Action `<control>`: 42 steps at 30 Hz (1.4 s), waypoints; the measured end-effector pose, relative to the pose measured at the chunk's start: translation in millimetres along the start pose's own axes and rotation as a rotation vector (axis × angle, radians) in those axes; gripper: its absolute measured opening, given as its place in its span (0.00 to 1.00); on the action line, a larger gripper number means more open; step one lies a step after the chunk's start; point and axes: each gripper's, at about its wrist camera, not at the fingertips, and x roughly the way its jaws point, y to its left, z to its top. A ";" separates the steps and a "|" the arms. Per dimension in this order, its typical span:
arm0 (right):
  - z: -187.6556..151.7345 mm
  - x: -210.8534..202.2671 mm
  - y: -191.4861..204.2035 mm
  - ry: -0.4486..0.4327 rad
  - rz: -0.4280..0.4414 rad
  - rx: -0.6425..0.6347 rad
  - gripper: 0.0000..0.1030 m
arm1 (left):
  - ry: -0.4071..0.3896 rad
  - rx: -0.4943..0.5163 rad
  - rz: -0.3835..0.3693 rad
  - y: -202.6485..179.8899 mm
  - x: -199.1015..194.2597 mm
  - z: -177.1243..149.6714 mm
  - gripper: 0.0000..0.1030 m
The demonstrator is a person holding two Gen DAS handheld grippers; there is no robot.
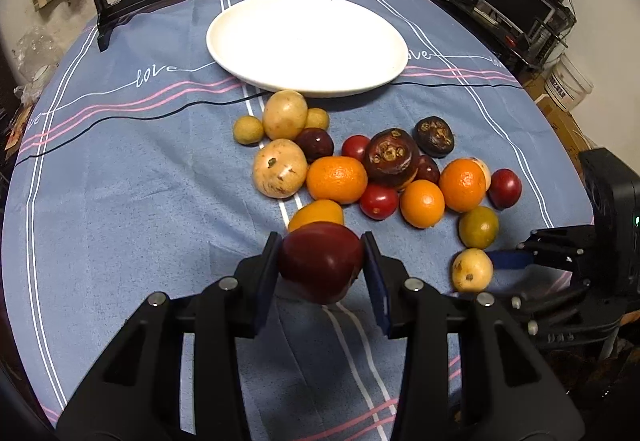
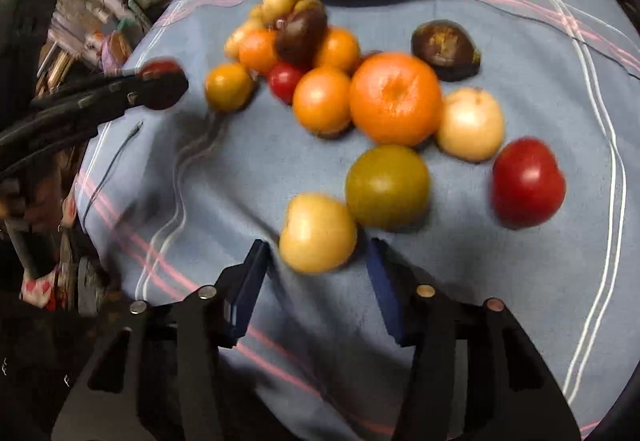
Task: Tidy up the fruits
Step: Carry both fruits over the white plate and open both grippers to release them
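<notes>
Left gripper (image 1: 322, 269) clamped on a round dark-red plum (image 1: 320, 267), held above the blue striped worktop cloth (image 1: 140, 181). Right gripper (image 2: 318, 273) parted, pads not pressing the pale yellow round fruit (image 2: 318, 233) just ahead. Remaining fruit heaped near an empty white oval plate (image 1: 306, 41).

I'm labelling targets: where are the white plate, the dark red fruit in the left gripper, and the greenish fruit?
white plate (image 1: 308, 41), left wrist view, bare centre.
dark red fruit (image 1: 320, 261), left wrist view, front face.
greenish fruit (image 2: 386, 185), right wrist view, middle.
</notes>
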 end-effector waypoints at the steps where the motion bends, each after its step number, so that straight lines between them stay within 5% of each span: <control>1: -0.3 -2.8 -0.2 -0.006 0.005 0.003 0.36 | -0.002 0.003 -0.006 -0.1 -0.8 0.3 0.40; 8: 8.0 -38.6 6.1 -0.057 0.058 -0.002 0.34 | -0.054 0.005 -0.069 0.0 -15.4 20.0 0.40; 17: 120.8 -99.2 -5.0 -0.242 -0.018 -0.143 0.34 | -0.184 -0.003 -0.059 7.9 -20.2 108.1 0.40; 21: 200.5 -60.8 -35.5 -0.245 -0.063 -0.140 0.34 | -0.190 0.003 0.027 11.5 20.3 159.4 0.40; 27: 259.6 5.7 -67.4 -0.183 -0.143 -0.199 0.34 | -0.114 0.022 0.153 14.9 86.5 189.8 0.40; 38: 279.3 32.1 -70.7 -0.142 -0.183 -0.298 0.35 | -0.116 0.043 0.211 13.4 113.4 184.7 0.41; 39: 279.2 33.6 -70.9 -0.144 -0.191 -0.298 0.38 | -0.121 0.043 0.223 12.7 115.9 183.4 0.42; 41: 279.7 34.2 -69.9 -0.168 -0.205 -0.309 0.38 | -0.144 0.047 0.229 10.4 116.3 180.1 0.63; 42: 277.3 31.5 -69.1 -0.189 -0.213 -0.317 0.38 | -0.169 0.052 0.250 8.4 115.0 177.7 0.63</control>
